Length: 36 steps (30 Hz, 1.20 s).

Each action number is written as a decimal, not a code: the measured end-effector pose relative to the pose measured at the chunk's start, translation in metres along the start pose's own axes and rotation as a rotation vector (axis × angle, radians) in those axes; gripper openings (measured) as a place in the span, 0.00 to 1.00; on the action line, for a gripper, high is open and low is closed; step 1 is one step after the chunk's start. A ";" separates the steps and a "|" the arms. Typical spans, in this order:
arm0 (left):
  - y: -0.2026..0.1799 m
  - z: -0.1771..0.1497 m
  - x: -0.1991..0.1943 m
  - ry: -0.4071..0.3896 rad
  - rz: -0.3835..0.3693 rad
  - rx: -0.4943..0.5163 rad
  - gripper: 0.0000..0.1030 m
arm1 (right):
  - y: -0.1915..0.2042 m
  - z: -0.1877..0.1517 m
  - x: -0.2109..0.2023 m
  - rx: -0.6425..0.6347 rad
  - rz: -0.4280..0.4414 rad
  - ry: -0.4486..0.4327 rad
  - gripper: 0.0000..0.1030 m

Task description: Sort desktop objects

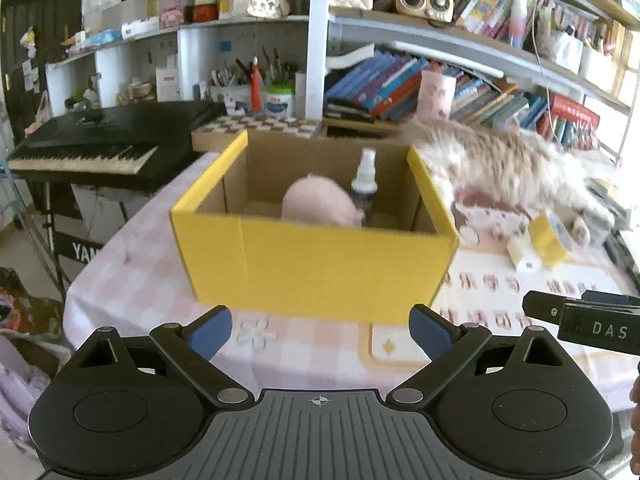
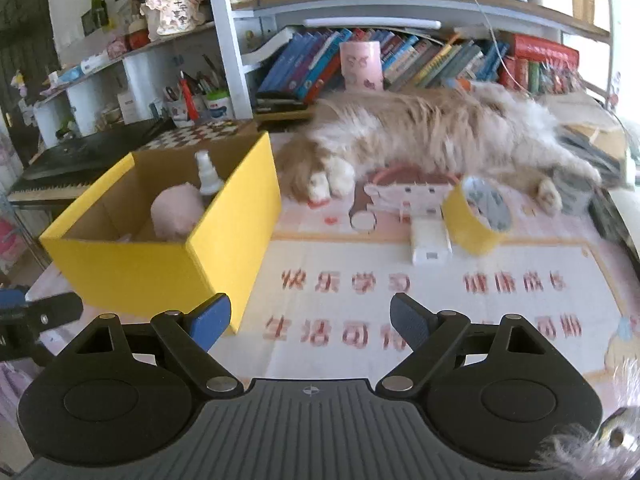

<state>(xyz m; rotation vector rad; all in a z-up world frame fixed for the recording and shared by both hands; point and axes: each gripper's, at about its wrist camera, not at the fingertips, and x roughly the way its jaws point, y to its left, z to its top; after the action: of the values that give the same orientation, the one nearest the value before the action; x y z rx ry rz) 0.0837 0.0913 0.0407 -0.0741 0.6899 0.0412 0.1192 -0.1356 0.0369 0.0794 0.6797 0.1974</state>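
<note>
The yellow cardboard box [image 1: 316,268] stands open on the tabletop [image 2: 400,304], and inside it a pink rounded soft thing [image 1: 320,202] lies touching an upright spray bottle [image 1: 365,184] with a white top. To the box's right, outside it, a roll of yellow tape [image 2: 478,216] stands on edge just beside a small white block [image 2: 431,246], near a pink-and-white cartoon-faced item [image 2: 404,196]. Behind these a long-haired cat [image 2: 440,136] lies stretched across the tabletop, its paws close to the box. The left gripper [image 1: 320,332] hovers before the box's near wall with fingers spread and nothing between them; the right gripper [image 2: 310,324] hangs over the mat, fingers likewise spread and empty, its side reading "DAS" in the left view. The mat carries red Chinese characters, too blurred to be sure of; the cloth beneath is pink checked. Left of the tabletop stands a black keyboard [image 1: 92,148] whose stand shows "YAM". Shelves of books [image 2: 400,56] and pen cups fill the back wall.
</note>
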 end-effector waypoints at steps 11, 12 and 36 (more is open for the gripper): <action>-0.005 -0.040 -0.020 0.061 -0.042 0.036 0.95 | 0.011 -0.056 -0.028 0.019 -0.029 0.070 0.84; -0.005 -0.043 -0.021 0.065 -0.045 0.036 0.95 | 0.012 -0.059 -0.031 0.015 -0.031 0.076 0.84; -0.033 -0.067 -0.028 0.101 -0.191 0.143 0.95 | 0.013 -0.088 -0.062 0.036 -0.131 0.081 0.86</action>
<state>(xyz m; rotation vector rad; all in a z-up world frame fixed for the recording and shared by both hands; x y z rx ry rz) 0.0222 0.0530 0.0089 -0.0046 0.7818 -0.1960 0.0150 -0.1352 0.0088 0.0612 0.7664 0.0631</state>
